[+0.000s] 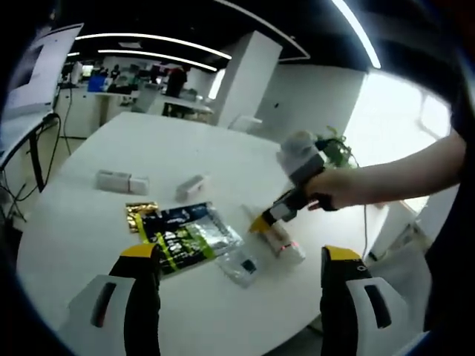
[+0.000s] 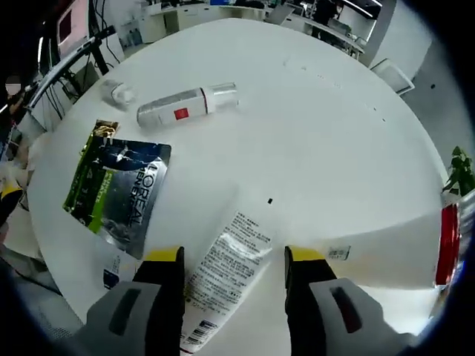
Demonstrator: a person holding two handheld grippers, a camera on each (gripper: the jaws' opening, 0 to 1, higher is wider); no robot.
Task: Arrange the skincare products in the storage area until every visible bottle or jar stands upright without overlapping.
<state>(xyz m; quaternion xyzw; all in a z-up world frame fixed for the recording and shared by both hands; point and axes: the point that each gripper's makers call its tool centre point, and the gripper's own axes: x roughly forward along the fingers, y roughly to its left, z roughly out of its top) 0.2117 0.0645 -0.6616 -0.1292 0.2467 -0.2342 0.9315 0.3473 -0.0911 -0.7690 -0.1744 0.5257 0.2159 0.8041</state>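
Observation:
My right gripper is open, its yellow-tipped jaws on either side of a white printed tube that lies flat on the round white table. Farther off, a clear bottle with a red label lies on its side beside a small clear jar. A black and green sachet lies flat to the left. In the left gripper view, a hand holds the right gripper low over the table beside the lying bottle. My left gripper hovers open, holding nothing, above the sachet and the jar.
A long white box with a red end lies close to my right jaw. A gold packet and two small white boxes sit farther across the table. The table edge curves just below my left jaws. Office desks stand beyond.

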